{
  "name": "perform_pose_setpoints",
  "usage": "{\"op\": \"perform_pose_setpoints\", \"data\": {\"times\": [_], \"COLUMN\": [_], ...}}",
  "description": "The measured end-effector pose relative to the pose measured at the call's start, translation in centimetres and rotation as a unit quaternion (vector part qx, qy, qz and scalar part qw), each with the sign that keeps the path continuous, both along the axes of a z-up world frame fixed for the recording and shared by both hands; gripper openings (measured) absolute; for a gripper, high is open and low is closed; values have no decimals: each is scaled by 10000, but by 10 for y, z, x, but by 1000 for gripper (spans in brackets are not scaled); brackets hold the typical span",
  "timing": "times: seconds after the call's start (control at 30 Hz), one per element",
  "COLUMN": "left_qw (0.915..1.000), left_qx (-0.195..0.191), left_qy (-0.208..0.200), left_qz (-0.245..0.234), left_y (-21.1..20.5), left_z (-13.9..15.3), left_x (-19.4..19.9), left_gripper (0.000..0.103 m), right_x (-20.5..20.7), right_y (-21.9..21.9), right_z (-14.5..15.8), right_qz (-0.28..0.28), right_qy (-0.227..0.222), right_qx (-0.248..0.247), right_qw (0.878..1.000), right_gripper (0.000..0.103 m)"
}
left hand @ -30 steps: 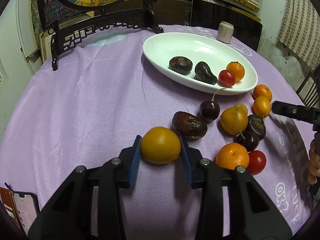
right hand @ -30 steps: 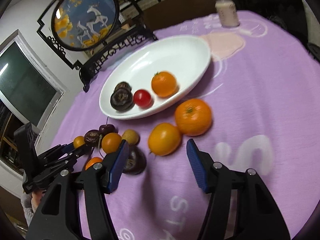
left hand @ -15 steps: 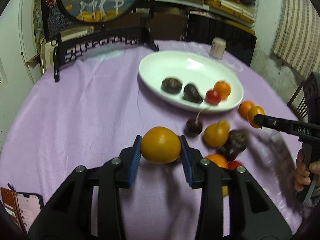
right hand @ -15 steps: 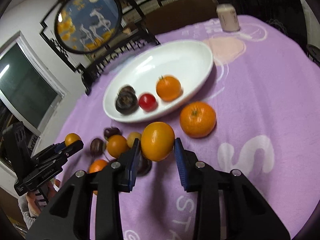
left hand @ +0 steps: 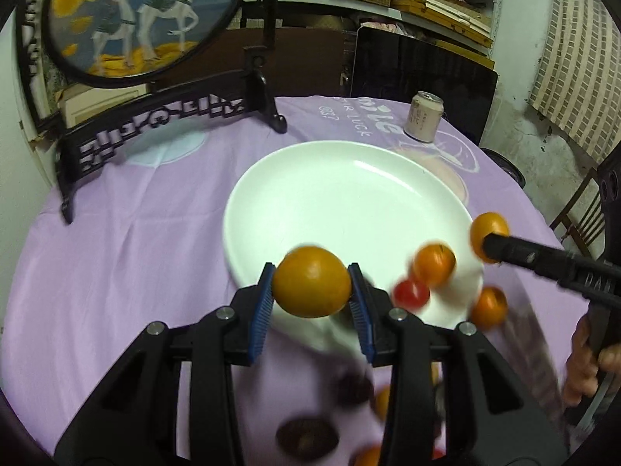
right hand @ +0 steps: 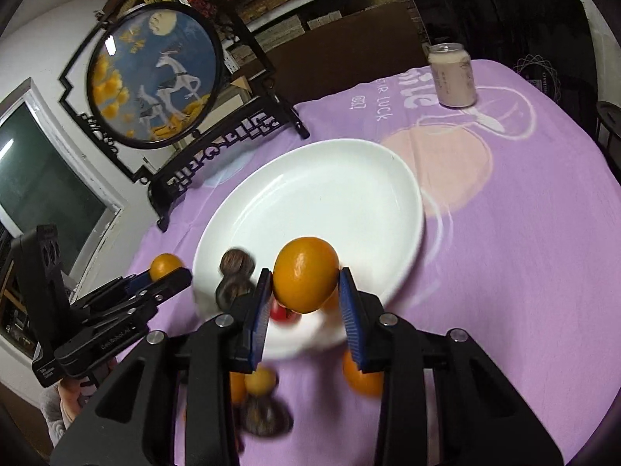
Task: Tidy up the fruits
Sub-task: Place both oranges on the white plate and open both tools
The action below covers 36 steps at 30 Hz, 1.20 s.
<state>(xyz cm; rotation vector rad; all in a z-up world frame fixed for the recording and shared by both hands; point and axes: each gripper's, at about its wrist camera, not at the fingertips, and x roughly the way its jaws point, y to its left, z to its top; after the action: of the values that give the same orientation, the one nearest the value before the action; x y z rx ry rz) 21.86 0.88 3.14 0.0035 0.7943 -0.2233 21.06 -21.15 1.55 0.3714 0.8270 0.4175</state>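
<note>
The left hand-held gripper (left hand: 311, 288) tilts downward over the near rim of the large white oval ceramic plate (left hand: 341, 194), its blue-padded fingers (left hand: 259, 312) pinching a round orange citrus fruit (left hand: 311, 281) from both sides, clear of the purple cloth-covered tabletop (left hand: 128, 256). The right hand-held gripper (right hand: 304, 287) is angled down in much the same way above the plate's near edge, its jaws pressed onto a second round orange fruit (right hand: 305, 273) held off the cloth. In the left wrist view the right gripper reaches in from the right side of the plate, a bare hand (left hand: 586, 361) wrapped around its black handle. In the right wrist view the left gripper comes in from the plate's left. On the plate's near part lie a small red tomato (left hand: 411, 294), a small orange tangerine (left hand: 433, 265) and two dark brown wrinkled fruits (right hand: 233, 275). More blurred fruits sit on the cloth just in front of the plate. A pale drink can (right hand: 452, 75) stands upright beyond the plate, and a black carved stand with a round deer picture (right hand: 155, 73) rises behind the plate's far left.
</note>
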Motion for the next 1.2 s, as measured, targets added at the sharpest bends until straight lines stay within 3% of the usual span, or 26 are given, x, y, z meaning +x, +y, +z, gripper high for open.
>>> {"op": "perform_pose_setpoints", "data": {"times": [0.33,0.37,0.47,0.6,0.77,0.9,1.07,1.2], "left_qw": [9994,9993,9995,9997,9999,9997,9994,9992], "left_qx": [-51,-42,-26,-89,-23,-97,-72,201], "left_qy": [349,365,320,245,126,21,47,18], "left_qz": [4,-15,-17,10,113,241,343,331], "left_y": [-17,-18,-19,-17,-8,10,31,34], "left_z": [-30,-33,-33,-26,-15,-9,-14,-24], "left_x": [63,64,63,57,34,-2,-49,-88], "left_gripper": [39,40,59,59,59,65,68,74], "right_x": [56,58,61,54,32,10,-21,-44], "right_y": [26,27,26,20,6,-5,-18,-32], "right_z": [-22,-24,-28,-21,-1,7,2,-7], "right_qz": [50,79,110,31,-36,-98,-152,-303], "right_qy": [167,194,283,194,-25,-149,-155,-133], "right_qx": [-300,-307,-247,-164,26,127,189,221], "right_qw": [9994,9993,9992,9997,10000,9998,9996,9992], "right_gripper": [35,36,43,48,48,49,54,54]}}
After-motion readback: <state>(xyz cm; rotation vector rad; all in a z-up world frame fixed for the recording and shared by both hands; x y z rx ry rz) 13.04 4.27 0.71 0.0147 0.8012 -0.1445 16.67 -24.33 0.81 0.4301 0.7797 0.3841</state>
